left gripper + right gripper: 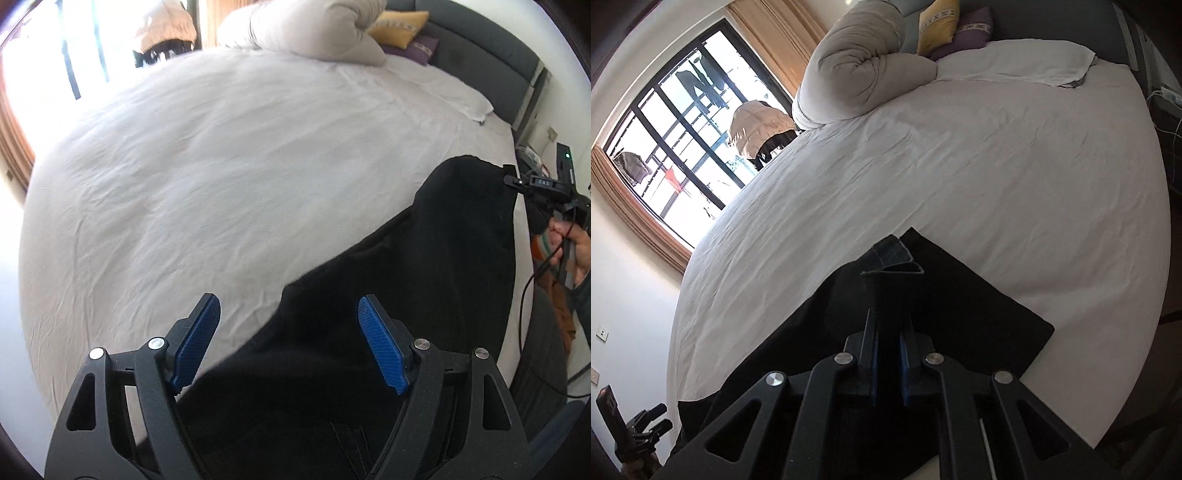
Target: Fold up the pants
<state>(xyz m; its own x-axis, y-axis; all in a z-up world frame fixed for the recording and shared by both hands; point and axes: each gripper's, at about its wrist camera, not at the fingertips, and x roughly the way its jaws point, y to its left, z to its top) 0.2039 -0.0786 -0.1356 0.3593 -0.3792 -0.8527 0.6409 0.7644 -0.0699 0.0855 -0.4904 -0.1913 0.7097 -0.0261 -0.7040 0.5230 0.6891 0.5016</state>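
Note:
Black pants [424, 280] lie on the near right part of a white bed [221, 177]. My left gripper [288, 325] is open, its blue pads [195, 347] spread above the near end of the pants, holding nothing. My right gripper [889, 332] is shut on a fold of the pants [960, 306], whose hem edge [892, 258] stands up just past the fingertips. In the left wrist view the right gripper [517, 181] shows at the far right, pinching the pants' raised far corner.
A rolled duvet [857, 62] with yellow [938, 22] and purple [971, 29] pillows sits at the bed's head by a dark headboard [491, 48]. A barred window [676, 140] is on the left. A nightstand with cables [543, 158] is on the right.

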